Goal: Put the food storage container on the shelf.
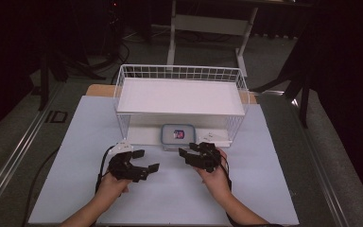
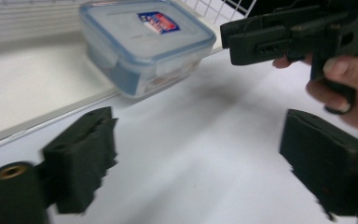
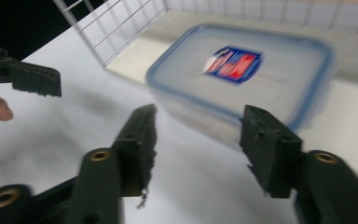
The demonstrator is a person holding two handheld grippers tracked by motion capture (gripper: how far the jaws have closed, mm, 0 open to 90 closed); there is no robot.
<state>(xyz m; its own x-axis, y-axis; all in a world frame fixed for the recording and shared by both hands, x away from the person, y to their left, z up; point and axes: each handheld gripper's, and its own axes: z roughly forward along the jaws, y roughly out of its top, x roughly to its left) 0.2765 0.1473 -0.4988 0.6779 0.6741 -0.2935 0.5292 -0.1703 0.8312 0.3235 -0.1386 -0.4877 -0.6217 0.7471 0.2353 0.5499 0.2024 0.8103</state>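
High view first, nearest the person: two forearms come in from the bottom edge, and both hands hold their tools low over the pale blue-white table sheet (image 1: 170, 198). Left gripper (image 1: 147, 161) has its black jaws spread wide with nothing between them, angled in toward the middle. Right gripper (image 1: 185, 153) sits just in front of the target, jaws parted to a middling gap, also empty, and the right gripper view has them lined up either side of the box as if to take it by its short sides, though the pads are not on it. Just beyond them is the clear rectangular plastic food container with a blue-rimmed snap lid and a red-and-blue label (image 1: 178, 136), resting on the bottom level of the white wire shelf rack (image 1: 123, 90), at its open front edge, which leaves it easy to reach. Above it the rack's white upper tray covers the back of that lower level. Both gripper views are smeared with blur, the label's print is unreadable, and whatever is inside the box is hard to make out
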